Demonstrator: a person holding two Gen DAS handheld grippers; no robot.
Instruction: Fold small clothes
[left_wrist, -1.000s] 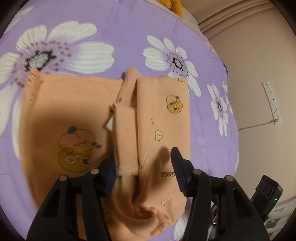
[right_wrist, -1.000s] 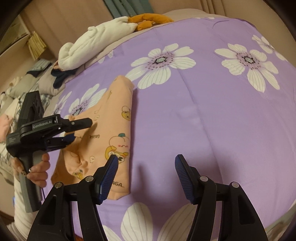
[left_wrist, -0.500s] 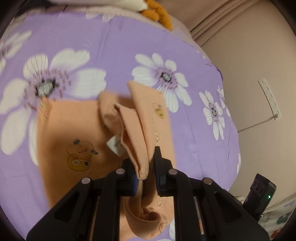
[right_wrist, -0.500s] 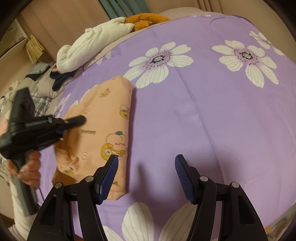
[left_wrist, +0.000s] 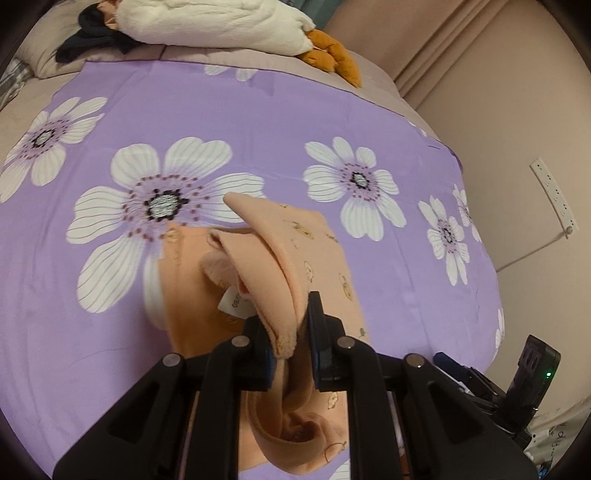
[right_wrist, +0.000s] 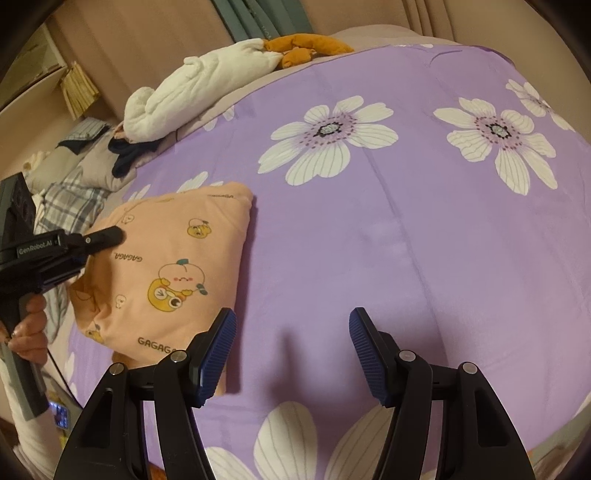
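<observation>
Purple cotton with big white flowers covers the bed (right_wrist: 424, 236), and it fills most of both views. At the far edge lies a white plush toy (right_wrist: 199, 92) with orange feet, next to a heap of dark and checked clothes (right_wrist: 74, 192) on the far left. A peach baby garment (right_wrist: 166, 266), printed with small cartoon figures and the word GAGAGA, sits on the near left part of the bed, partly folded. The left gripper (left_wrist: 291, 332) has its jaws pressed together on a raised fold of that garment, so the cloth hangs in a ridge above the rest; a white label (left_wrist: 234, 304) shows just beside the pinched edge. Which edge of the garment this is, hem or sleeve, is hard to tell from so close. The right gripper (right_wrist: 291, 354) hovers over bare purple cover just to the right of the garment, jaws spread wide and holding nothing.
</observation>
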